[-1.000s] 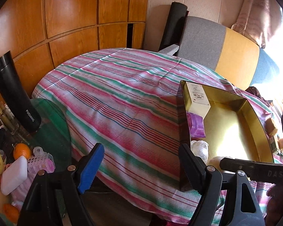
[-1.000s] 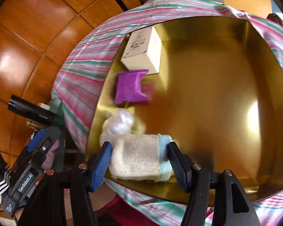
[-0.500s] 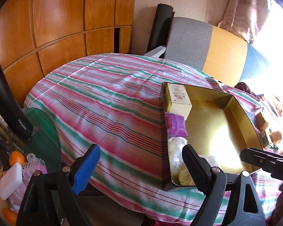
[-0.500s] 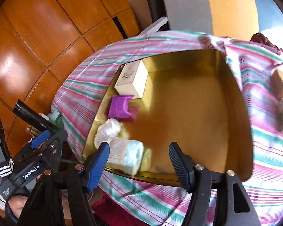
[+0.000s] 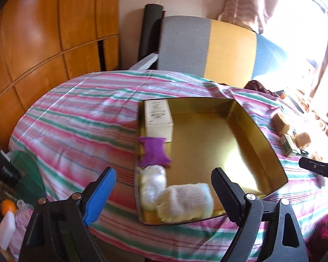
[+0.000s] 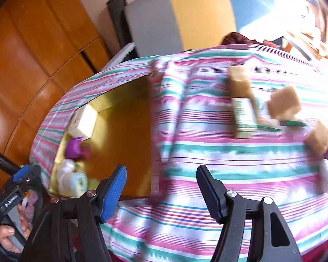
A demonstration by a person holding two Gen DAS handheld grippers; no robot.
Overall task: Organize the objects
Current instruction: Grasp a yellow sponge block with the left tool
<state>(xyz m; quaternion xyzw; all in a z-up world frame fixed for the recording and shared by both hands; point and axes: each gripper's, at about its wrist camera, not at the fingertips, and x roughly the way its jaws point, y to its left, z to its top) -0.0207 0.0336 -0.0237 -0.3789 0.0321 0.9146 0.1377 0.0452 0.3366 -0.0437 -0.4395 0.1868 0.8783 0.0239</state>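
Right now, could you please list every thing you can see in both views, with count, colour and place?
gold box: 1, gold, open, on the bed
carton: 1, cream, box's far left corner
purple cloth: 1, purple, in box, nearer than the carton
white bundle: 1, white, in box, left wall
rolled sock: 1, cream with pale blue end, box's near left corner
bedcover: 1, pink, green and white stripes
tan blocks: 3, tan, on the bedcover right of the box
green-white pack: 1, between the blocks
black flask: 1, black, far left
left tongs: open, empty
right tongs: open, empty
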